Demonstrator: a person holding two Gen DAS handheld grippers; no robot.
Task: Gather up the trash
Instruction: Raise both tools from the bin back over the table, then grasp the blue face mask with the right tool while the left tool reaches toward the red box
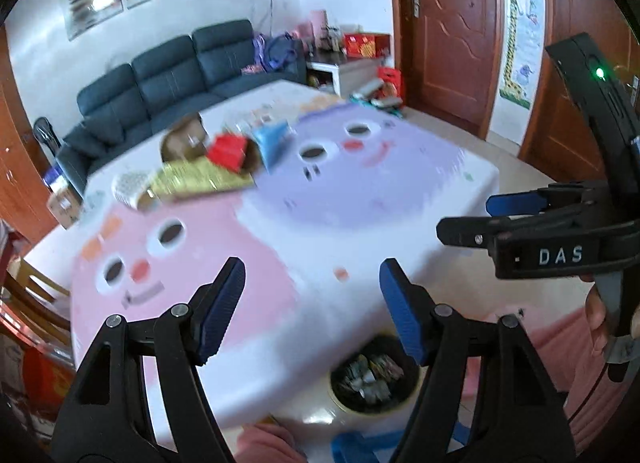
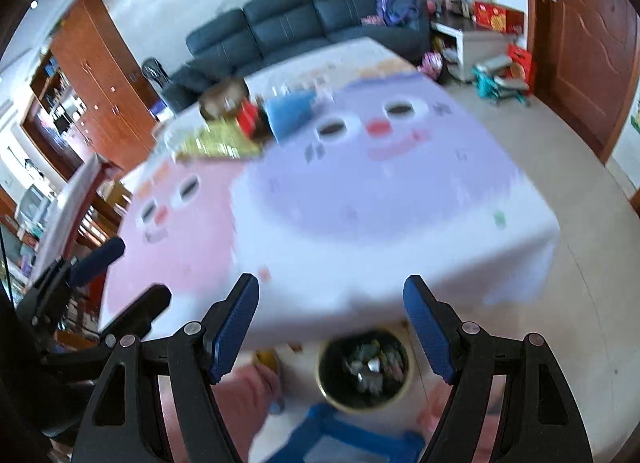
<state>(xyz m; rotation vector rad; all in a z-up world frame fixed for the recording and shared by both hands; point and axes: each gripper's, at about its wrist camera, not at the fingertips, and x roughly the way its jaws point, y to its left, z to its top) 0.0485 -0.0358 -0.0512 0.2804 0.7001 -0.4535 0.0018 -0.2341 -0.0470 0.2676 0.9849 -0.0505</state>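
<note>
Hovering above the near edge of the table (image 2: 500, 239), which wears a white cloth w/ pink and lilac cartoon faces; both frames motion-blurred. Left gripper (image 1: 312, 311): blue pads apart, nothing between them. Right gripper (image 2: 332, 327): blue pads apart, also empty; it shows side-on at the right of the left-wrist view.

Trash pile sits toward the table's far left corner: flat gold-yellow foil wrapper (image 1: 200, 179), small red carton (image 1: 228, 151) touching it, blue crinkled packet (image 1: 272, 141) just beside the carton, brown round container (image 1: 182, 139) behind. Probably a patterned paper cup on its side at the wrapper's left end, too blurred to confirm.

Round black-lined waste bin w/ pale rim (image 2: 362, 369) stands on the floor below the table's near edge, holding mixed wrappers. Dark grey sofa (image 2: 304, 19) against the far wall.
</note>
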